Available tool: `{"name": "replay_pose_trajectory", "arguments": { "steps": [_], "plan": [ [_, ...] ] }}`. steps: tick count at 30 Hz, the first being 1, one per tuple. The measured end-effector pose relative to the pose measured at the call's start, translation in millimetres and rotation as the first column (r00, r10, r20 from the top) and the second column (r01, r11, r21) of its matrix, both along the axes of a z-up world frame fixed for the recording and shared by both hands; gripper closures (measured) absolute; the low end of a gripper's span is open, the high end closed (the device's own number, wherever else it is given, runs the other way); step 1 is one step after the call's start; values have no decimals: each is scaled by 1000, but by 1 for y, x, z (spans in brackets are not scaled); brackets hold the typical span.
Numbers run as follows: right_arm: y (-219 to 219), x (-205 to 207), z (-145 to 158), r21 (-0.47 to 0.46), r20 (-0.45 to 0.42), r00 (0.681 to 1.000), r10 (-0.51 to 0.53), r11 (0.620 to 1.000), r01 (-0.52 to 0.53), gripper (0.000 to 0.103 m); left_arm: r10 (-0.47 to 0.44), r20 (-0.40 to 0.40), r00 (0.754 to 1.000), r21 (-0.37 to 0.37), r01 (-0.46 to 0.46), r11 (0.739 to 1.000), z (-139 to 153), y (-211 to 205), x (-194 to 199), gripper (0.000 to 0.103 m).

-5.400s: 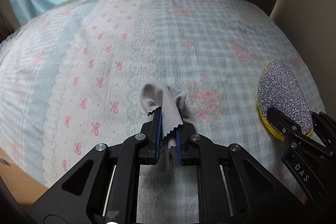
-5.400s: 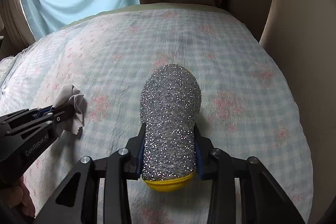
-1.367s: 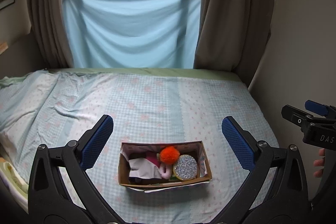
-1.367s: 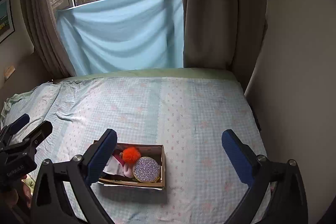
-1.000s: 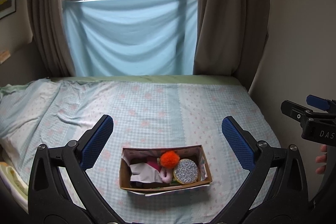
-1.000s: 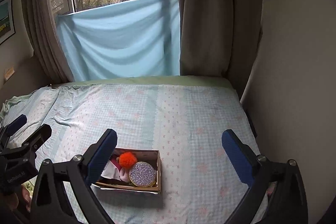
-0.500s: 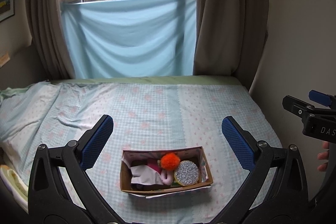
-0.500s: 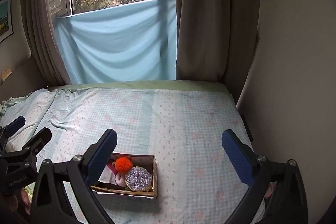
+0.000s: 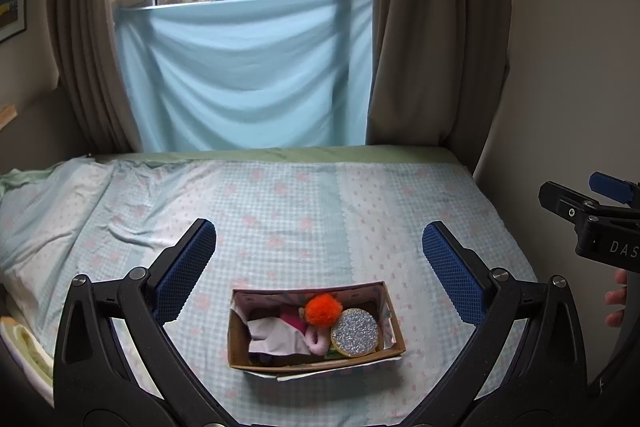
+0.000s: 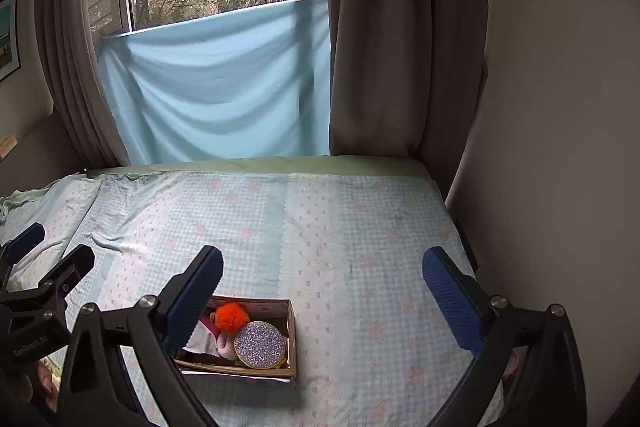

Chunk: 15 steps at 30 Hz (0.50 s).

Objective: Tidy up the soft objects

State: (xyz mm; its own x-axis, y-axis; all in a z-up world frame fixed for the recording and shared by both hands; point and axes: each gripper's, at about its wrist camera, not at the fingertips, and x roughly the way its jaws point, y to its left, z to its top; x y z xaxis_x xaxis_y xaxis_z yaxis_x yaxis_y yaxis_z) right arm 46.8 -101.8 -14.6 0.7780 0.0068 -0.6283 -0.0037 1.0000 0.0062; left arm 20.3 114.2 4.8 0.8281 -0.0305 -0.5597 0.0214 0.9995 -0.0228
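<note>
1. One cardboard box [image 9: 316, 351] sits on the bed.
2. Inside it, one orange pom-pom [image 9: 323, 309], one glittery silver round sponge [image 9: 354, 331], one pink soft item [image 9: 316, 341] and one pale cloth [image 9: 276, 339] can be counted — anything beneath them is hidden.
3. Two grippers — the left gripper [image 9: 318, 275] and the right gripper [image 10: 322, 295] — each have two blue-padded fingers spread wide.
4. Two brown curtains, one [image 9: 86, 59] at each side.
5. One light-blue sheet [image 9: 248, 75] hangs across the window.

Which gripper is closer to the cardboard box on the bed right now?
Left, though only slightly. The left gripper hovers open with the cardboard box centred between its fingers. The right gripper hovers open further right, the box under its left finger.
</note>
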Motion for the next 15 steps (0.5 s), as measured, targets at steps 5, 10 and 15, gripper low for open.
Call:
{"name": "replay_pose_trajectory", "arguments": {
  "steps": [5, 10, 15],
  "plan": [
    [0, 1, 1, -3, 0, 1000, -4, 1000, 4, 4, -3, -3, 1000, -2, 3, 1000, -1, 0, 2, 0],
    [2, 0, 1, -5, 1, 1000, -9, 1000, 9, 4, -1, -3, 1000, -1, 1, 1000, -2, 1, 4, 0],
    [2, 2, 1, -6, 3, 1000, -11, 1000, 11, 4, 0, -3, 1000, -3, 0, 1000, -2, 2, 4, 0]
  ]
}}
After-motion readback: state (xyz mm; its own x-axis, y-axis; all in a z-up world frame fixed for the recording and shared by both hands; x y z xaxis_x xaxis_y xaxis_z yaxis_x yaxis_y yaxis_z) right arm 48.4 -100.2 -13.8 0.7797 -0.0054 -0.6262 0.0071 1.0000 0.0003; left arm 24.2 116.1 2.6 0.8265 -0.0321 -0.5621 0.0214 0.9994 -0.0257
